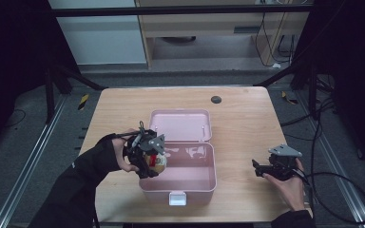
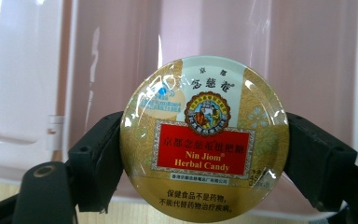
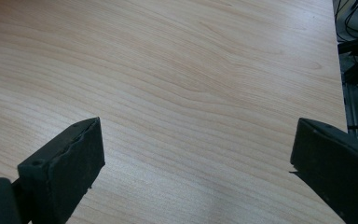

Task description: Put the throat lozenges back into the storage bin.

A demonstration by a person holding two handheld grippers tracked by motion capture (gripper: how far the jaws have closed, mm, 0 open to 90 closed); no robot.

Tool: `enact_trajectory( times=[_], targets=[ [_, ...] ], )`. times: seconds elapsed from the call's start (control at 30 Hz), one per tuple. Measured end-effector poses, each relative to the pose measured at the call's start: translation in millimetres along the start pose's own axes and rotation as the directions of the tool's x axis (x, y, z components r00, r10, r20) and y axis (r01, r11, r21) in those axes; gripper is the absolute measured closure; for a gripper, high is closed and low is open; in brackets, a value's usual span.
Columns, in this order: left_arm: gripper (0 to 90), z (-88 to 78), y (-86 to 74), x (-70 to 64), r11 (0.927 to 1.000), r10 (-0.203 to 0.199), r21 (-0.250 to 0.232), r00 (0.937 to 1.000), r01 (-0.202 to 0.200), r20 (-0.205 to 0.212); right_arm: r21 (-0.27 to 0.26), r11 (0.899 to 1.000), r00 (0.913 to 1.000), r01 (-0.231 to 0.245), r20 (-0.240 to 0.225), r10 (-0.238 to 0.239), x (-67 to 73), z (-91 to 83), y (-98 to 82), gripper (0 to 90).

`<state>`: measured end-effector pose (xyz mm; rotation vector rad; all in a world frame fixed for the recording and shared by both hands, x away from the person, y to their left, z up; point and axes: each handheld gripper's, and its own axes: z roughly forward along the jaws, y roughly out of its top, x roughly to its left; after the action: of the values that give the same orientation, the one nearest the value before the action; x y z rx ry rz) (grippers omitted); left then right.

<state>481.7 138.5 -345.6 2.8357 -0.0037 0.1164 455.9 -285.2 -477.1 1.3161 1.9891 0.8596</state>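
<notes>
**Candy tin held over the open pink box**

Where the high view looks down, the left gripper [image 1: 148, 159] hangs at the left end of the open pink box [image 1: 204, 183] on the worktop [image 1: 247, 123], while the right gripper [image 1: 261, 168] rests well apart from it.

Left gripper view: the fingers [image 2: 98, 158] clamp the round candy tin [image 2: 204, 140] across its rim, box wall beyond. Rigid, light and glossy, it probably slips easily; opposite edges suit best.

Right gripper view: fingers [image 3: 70, 163] wide apart, bare wood between.
</notes>
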Motion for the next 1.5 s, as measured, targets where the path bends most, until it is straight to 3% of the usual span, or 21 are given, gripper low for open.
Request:
enact_trajectory(
  times=[0.5, 1.03, 1.23, 1.5],
  targets=[
    [19.5, 28.9, -2.3, 1.7, 0.9992, 0.005, 0.039, 0.9996, -0.007, 0.028, 0.009, 1.000, 1.0000, 0.006, -0.003, -0.006, 1.5, 1.6, -0.6, 3.1],
    [19.3, 49.0, -4.5, 0.9, 0.9966, 0.006, 0.082, 0.9988, -0.010, 0.048, 0.016, 1.000, 0.9999, 0.014, -0.008, -0.014, 2.7, 3.4, -1.0, 2.8],
    [17.7, 50.4, -4.5, 0.3, 0.9962, 0.001, 0.087, 0.9987, -0.006, 0.051, 0.015, 1.000, 0.9999, 0.009, -0.010, -0.009, 2.2, 3.0, -0.8, 2.4],
    [18.4, 38.0, -5.2, 0.3, 0.9988, 0.005, 0.048, 0.9993, -0.007, 0.036, 0.016, 1.000, 1.0000, 0.007, -0.007, -0.006, 1.7, 2.2, -0.6, 2.4]
  ],
)
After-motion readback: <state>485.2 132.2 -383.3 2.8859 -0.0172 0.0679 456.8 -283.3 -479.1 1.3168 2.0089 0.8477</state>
